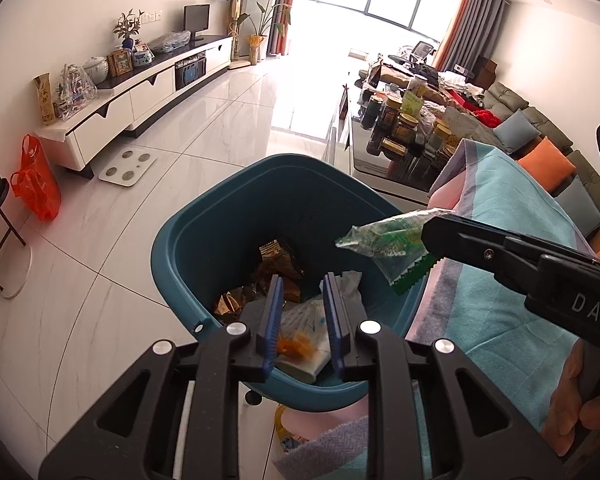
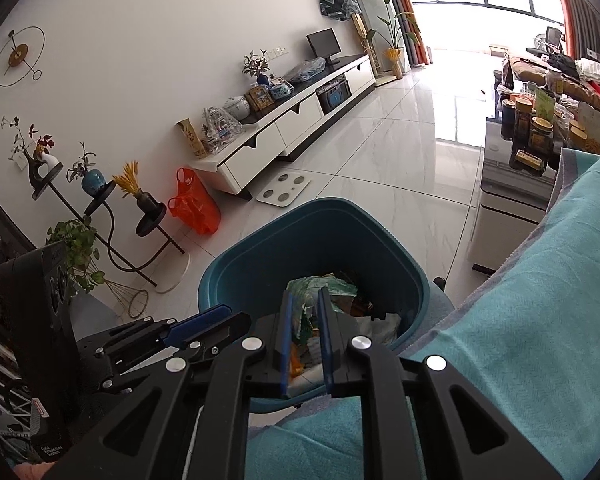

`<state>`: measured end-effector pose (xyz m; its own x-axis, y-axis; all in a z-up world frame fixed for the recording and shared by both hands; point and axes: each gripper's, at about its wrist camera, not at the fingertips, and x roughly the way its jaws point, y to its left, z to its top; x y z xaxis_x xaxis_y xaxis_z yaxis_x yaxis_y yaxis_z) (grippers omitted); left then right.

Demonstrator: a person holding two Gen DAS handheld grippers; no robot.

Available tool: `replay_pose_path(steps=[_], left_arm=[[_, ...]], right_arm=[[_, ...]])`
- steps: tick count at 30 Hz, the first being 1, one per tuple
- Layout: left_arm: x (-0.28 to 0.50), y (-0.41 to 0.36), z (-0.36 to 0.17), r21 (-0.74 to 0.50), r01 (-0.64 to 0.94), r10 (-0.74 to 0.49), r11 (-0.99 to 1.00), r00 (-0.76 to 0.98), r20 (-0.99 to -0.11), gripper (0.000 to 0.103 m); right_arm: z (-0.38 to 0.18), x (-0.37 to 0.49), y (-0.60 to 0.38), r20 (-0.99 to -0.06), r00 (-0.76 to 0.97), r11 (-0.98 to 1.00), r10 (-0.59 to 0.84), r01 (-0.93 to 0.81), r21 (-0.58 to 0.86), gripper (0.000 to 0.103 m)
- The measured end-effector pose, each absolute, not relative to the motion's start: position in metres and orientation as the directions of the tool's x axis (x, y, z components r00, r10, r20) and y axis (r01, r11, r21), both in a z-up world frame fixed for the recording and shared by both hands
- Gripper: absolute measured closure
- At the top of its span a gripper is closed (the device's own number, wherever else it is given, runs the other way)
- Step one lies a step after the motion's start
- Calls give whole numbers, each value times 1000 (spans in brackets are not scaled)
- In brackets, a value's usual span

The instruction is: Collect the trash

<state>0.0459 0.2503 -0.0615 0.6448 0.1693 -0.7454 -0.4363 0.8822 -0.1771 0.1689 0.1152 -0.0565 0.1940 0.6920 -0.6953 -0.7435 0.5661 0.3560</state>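
Note:
A teal trash bin point(image 1: 188, 240) stands on the floor beside a table covered with a teal cloth point(image 1: 500, 304); it holds brown snack wrappers point(image 1: 276, 268) and white paper trash point(image 1: 308, 328). My left gripper point(image 1: 302, 280) is open and empty, its fingers just over the bin's near rim. My right gripper point(image 1: 428, 236) reaches in from the right and is shut on a green clear wrapper point(image 1: 384, 240), holding it above the bin. In the right wrist view the right gripper point(image 2: 305, 294) pinches the wrapper point(image 2: 308, 292) over the bin point(image 2: 252, 264); the left gripper point(image 2: 204, 320) sits at lower left.
A white TV cabinet point(image 1: 140, 96) lines the left wall, with a bathroom scale point(image 1: 128, 168) and an orange plastic bag point(image 1: 36, 180) on the tiled floor. A black plant stand point(image 2: 100, 200) is at left. A glass table with jars point(image 1: 400, 120) and a sofa point(image 1: 540, 136) are at right.

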Motion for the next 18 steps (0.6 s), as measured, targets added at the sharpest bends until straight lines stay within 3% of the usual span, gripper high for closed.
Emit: replay_pose_path(steps=[8,13,15,18], left_arm=[[31,249,-49,-178,-433,195,884,686,-700,56],[12,232,-25,-160,-388,210,908,751,-626,29],[4,222,-15,-153,-364,210,918,778,-591,11],[-8,203,0,-144,-322,203,936,825,-527,5]], right_arm=[[-52,169,97,-681,213,577,701,-730,366,77],[-34,155,60,-638,300,600,709,-732,323,52],[-25,147,39,-618,351,621,704,-726,296,46],[-14,131,4,-579,445,663,684,-709,238,30]])
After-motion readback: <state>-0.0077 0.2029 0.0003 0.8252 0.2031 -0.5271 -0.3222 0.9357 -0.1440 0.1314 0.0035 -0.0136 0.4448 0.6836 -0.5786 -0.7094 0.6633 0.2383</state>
